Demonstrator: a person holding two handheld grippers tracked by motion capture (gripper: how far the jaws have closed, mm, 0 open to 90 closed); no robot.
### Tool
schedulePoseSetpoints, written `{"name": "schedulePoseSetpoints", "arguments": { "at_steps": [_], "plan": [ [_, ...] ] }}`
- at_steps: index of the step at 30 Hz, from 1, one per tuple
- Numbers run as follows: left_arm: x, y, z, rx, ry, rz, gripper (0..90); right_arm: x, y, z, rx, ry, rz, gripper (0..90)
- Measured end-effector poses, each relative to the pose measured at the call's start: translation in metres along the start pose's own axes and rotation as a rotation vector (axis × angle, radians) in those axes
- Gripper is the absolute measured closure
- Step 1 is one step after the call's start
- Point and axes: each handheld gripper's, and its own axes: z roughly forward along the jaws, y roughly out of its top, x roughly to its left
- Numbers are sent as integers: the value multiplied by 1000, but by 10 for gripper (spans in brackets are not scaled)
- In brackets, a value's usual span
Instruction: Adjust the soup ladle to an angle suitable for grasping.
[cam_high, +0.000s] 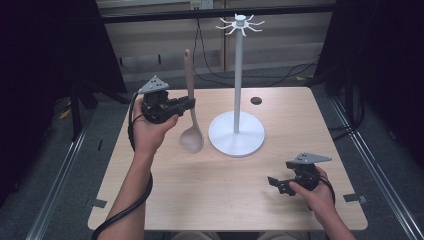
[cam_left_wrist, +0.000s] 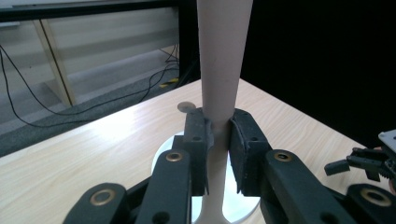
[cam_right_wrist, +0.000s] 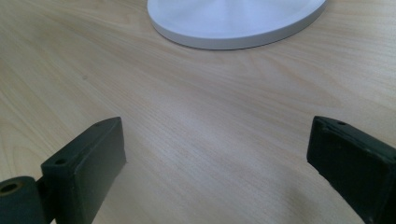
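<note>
High view: the left gripper (cam_high: 192, 103), held above the left half of the wooden bench (cam_high: 165, 200), has its fingers clamped on the handle of a beige spoon (cam_high: 190, 120), which stands nearly upright, bowl down, just left of a white stand (cam_high: 237, 127). The stand is a round base with a tall pole topped by a ring of small hooks. A small dark disc (cam_high: 256, 100) lies on the bench behind the base. The right gripper (cam_high: 275, 182) sits low at the near right of the bench, well apart from the spoon. No writing can be read.

Left gripper view: both fingers (cam_left_wrist: 198, 140) press the spoon handle (cam_left_wrist: 223, 65) between them; the stand's base (cam_left_wrist: 163, 151) lies behind.

Right gripper view: the fingers (cam_right_wrist: 88, 163) stand wide apart over bare bench (cam_right_wrist: 210, 135), with the stand's base (cam_right_wrist: 233, 23) beyond them.
</note>
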Motion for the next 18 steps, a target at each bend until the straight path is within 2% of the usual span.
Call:
{"name": "schedulePoseSetpoints", "arguments": {
  "at_steps": [9, 18],
  "plan": [
    [-5, 6, 7, -15, 7, 0, 780, 0, 0, 0, -3, 2, 0, 41],
    [-14, 15, 12, -51, 7, 20, 780, 1, 1, 0, -1, 5, 0, 41]
  ]
}}
